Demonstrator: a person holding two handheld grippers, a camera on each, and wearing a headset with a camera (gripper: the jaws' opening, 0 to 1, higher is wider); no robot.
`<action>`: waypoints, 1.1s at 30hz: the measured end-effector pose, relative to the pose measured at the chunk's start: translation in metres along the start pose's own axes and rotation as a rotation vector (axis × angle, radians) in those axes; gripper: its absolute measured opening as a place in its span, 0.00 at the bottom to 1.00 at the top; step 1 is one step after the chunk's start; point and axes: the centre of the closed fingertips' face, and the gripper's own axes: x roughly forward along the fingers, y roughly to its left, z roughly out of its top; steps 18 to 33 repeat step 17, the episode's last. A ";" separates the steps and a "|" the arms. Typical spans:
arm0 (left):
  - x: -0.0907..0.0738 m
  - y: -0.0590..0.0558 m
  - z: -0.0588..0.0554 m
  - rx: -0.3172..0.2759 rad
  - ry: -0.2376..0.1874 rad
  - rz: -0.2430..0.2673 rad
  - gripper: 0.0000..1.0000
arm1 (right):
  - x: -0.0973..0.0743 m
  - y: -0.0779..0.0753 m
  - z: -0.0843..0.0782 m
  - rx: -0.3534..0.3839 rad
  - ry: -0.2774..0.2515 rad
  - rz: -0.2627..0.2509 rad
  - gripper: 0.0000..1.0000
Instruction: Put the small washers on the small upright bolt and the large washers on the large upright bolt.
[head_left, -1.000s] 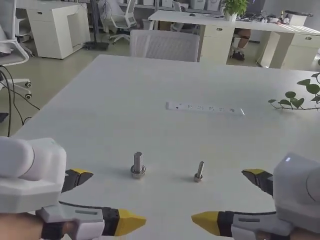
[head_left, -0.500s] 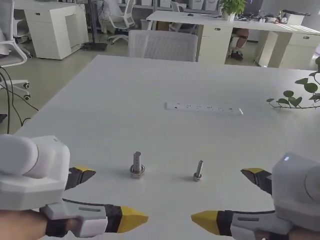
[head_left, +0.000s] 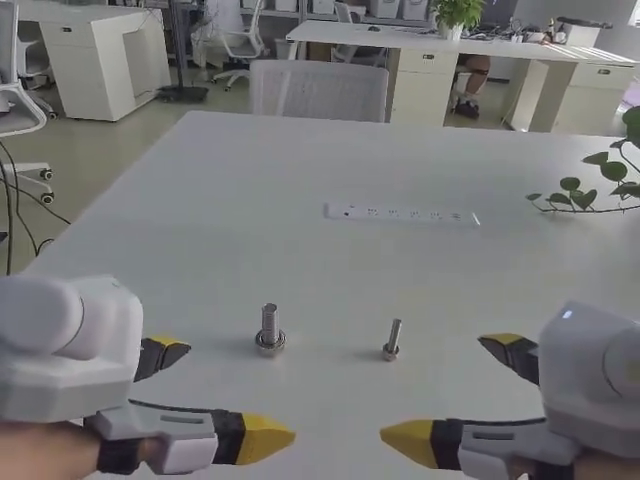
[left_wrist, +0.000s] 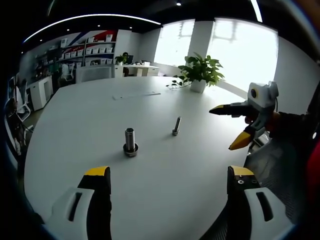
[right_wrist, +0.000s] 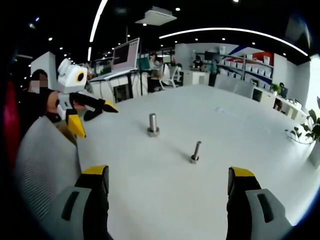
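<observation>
Two bolts stand upright on the white table. The large bolt (head_left: 269, 331) (left_wrist: 130, 142) (right_wrist: 153, 125) is thick, with a wider ring at its foot. The small bolt (head_left: 392, 340) (left_wrist: 176, 126) (right_wrist: 195, 151) is thin and stands to its right. My left gripper (head_left: 215, 395) (left_wrist: 169, 172) is open at the near left, short of the large bolt, with nothing between its yellow tips. On the near right, my right gripper (head_left: 450, 392) (right_wrist: 167, 171) is also open and holds nothing. Each gripper view catches the other gripper too: the right gripper (left_wrist: 232, 127) and the left gripper (right_wrist: 96, 120).
A white power strip (head_left: 400, 214) lies mid-table beyond the bolts. A leafy sprig (head_left: 590, 190) reaches in over the right edge, and a potted plant (left_wrist: 200, 75) stands there. A grey chair (head_left: 318, 90) is at the table's far end, with office desks behind.
The head view has drifted slightly. Both grippers stay open in about the same places and the bolts stand as before.
</observation>
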 end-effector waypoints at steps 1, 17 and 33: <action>0.001 0.000 0.001 0.002 0.000 -0.003 0.97 | 0.000 -0.001 0.000 0.002 -0.001 -0.002 1.00; 0.001 0.005 -0.004 -0.002 0.013 -0.007 0.96 | 0.003 0.000 0.001 0.005 0.003 -0.004 1.00; 0.001 0.005 -0.004 -0.002 0.013 -0.007 0.96 | 0.003 0.000 0.001 0.005 0.003 -0.004 1.00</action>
